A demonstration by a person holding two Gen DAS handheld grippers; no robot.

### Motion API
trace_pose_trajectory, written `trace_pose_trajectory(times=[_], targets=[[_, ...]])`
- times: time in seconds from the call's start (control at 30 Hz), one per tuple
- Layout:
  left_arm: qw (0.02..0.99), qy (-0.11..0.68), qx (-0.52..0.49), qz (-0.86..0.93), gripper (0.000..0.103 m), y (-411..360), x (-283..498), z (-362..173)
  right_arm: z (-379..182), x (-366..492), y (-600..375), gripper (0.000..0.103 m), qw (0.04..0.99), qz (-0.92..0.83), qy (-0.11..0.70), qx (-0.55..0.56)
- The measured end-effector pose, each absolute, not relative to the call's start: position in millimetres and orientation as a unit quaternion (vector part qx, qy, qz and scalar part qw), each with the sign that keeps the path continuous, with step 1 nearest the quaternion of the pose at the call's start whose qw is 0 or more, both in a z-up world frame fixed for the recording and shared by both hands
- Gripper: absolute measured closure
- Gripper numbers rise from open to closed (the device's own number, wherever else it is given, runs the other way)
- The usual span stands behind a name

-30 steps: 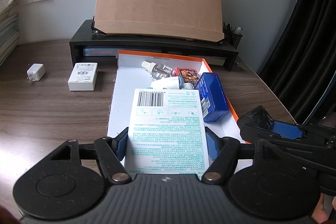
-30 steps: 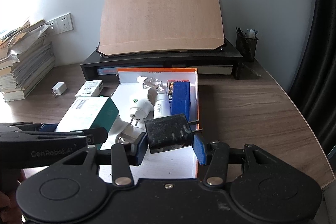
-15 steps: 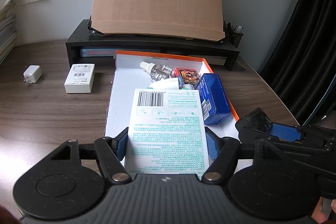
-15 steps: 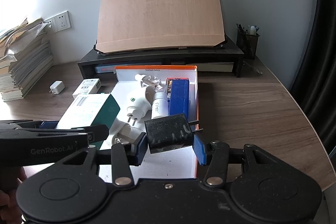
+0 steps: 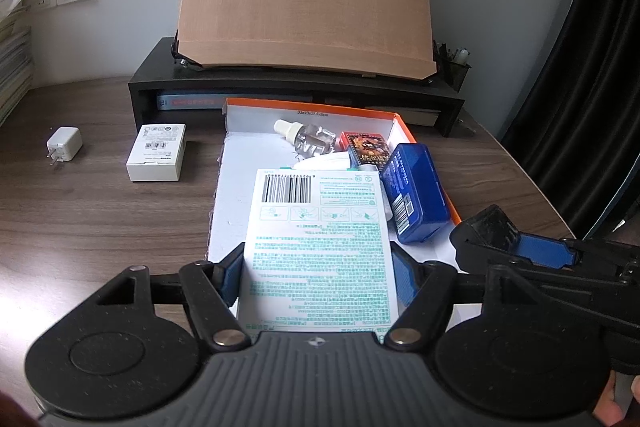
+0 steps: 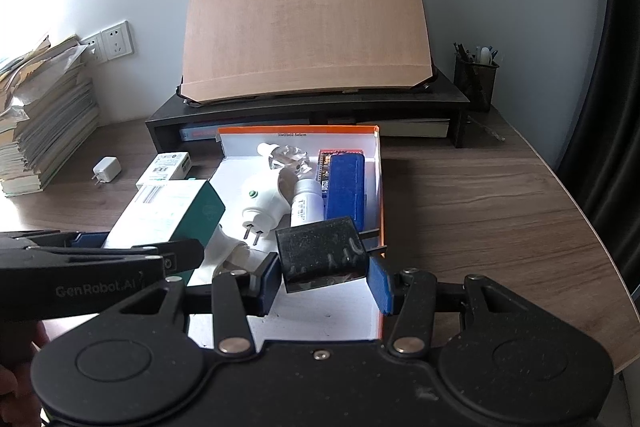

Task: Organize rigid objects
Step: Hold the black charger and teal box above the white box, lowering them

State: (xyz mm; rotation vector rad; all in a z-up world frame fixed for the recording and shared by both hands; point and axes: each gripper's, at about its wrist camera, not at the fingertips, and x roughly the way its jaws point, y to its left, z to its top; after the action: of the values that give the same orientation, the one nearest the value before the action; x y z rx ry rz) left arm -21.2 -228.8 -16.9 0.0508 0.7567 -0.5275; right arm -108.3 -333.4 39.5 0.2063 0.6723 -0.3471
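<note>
Holding a flat white-and-green printed carton (image 5: 320,247) in my left gripper (image 5: 320,273) over the orange-rimmed white tray (image 5: 304,103), I'm ready to file it. My right gripper (image 6: 325,277) pinches a small black block (image 6: 322,253) there too.

Two tongs (image 5: 318,277) (image 6: 324,281); two white chargers (image 6: 106,169) (image 6: 258,201)

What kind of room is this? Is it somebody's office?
Probably a home office or study: a wooden desk with a black monitor riser, a pen holder, and a stack of papers beside wall sockets.

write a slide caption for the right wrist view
Right gripper clamps a black block above the orange-rimmed white tray.
</note>
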Motion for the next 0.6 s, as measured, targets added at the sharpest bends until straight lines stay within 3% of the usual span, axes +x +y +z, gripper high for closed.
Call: trace_pose_trajectory(times=[0.6], targets=[[0.895, 0.365, 0.026, -0.254, 0.032, -229.1, -14.2, -18.7, 35.5, -100.7, -334.4, 0.046, 0.922, -0.165, 0.335, 0.101]])
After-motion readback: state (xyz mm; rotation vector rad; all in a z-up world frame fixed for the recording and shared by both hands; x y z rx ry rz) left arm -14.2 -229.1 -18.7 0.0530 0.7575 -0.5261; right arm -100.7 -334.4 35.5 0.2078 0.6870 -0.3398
